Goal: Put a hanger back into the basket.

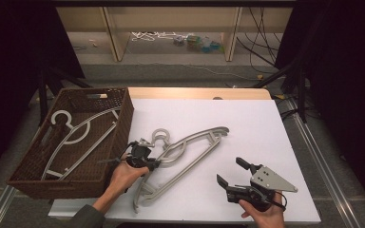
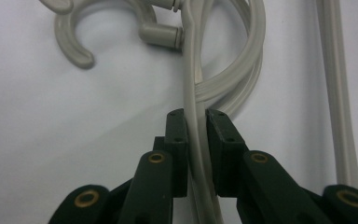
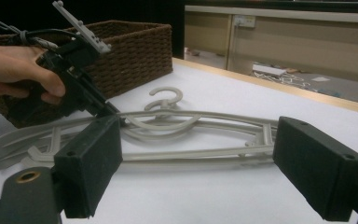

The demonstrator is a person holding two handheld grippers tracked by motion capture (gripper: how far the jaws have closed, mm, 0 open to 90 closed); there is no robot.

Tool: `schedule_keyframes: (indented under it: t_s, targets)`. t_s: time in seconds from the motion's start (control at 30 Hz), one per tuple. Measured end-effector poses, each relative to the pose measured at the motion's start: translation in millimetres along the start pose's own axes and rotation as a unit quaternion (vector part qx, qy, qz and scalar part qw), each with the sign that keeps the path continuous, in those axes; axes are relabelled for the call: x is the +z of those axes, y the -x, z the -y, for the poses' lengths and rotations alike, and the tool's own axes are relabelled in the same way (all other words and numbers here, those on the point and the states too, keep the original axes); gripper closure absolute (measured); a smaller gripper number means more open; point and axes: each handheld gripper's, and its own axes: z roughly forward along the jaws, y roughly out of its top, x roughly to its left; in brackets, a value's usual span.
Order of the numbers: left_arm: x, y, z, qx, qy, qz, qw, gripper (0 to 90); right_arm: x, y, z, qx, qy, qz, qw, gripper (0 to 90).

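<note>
Listing by size, from your tongs outward:

1. White rectangular table [image 1: 247, 123], under both tongs.
2. Dark brown woven wicker basket [image 1: 123, 118], just beyond and to the left of your left tongs [image 1: 140, 154]. It holds one pale grey plastic hanger [image 1: 78, 137], lying flat inside. By that, one hanger looks already put away.
3. Stacked pale grey plastic hangers on the table [image 1: 190, 147], apparently two, between your two tongs and not yet lifted. In the left gripper view your left jaws are pinched on one thin arm of this stack [image 2: 196, 140], near the hook [image 2: 74, 44].
4. Your right tongs [image 1: 233, 175], resting near the table's front edge with the jaws spread wide and holding nothing, the stack just ahead of them.

Remaining, as a judgement: carry the table hangers into the basket.
</note>
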Motion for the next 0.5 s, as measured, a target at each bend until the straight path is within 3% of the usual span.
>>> schedule_keyframes:
  t_s: [0.07, 0.17, 0.2, 0.27, 0.33, 0.37, 0.47, 0.5]
  targets:
    - [-1.7, -1.8, -0.1, 0.0, -0.001, 0.004, 1.0, 79.5, 0.4, 0.0, 0.1, 0.001, 0.005, -0.003, 1.0, 16.5]
    - [-5.3, -2.5, -0.8, -0.026, 0.02, 0.007, 0.9994, 80.5, 1.4, -0.7, 0.6, 0.003, 0.008, -0.003, 1.0, 16.5]
    - [-5.3, -2.5, -0.8, -0.026, 0.02, 0.007, 0.9994, 80.7, 1.4, -0.7, 0.6, 0.003, 0.008, -0.003, 1.0, 16.5]
    - [-8.7, -3.0, -1.3, -0.041, 0.042, 0.014, 0.9982, 81.1, 0.5, -0.6, 0.1, 0.0, 0.004, -0.002, 1.0, 16.5]
    - [-12.2, -5.1, -2.4, -0.042, 0.046, 0.014, 0.9979, 81.2, 1.3, -0.9, 0.4, 0.002, 0.007, -0.002, 1.0, 16.5]
    - [-13.4, -5.2, -2.2, -0.06, 0.057, 0.024, 0.9963, 81.5, -0.4, -0.2, -0.1, -0.002, -0.004, 0.005, 1.0, 16.5]
    - [-15.1, -4.7, -2.4, -0.067, 0.062, 0.029, 0.9955, 81.5, 1.6, -0.9, 0.5, 0.002, 0.009, -0.003, 1.0, 16.5]
    - [-16.9, -5.3, -3.5, -0.069, 0.066, 0.035, 0.9948, 81.6, -0.3, -0.5, 0.1, -0.002, -0.003, 0.003, 1.0, 16.5]
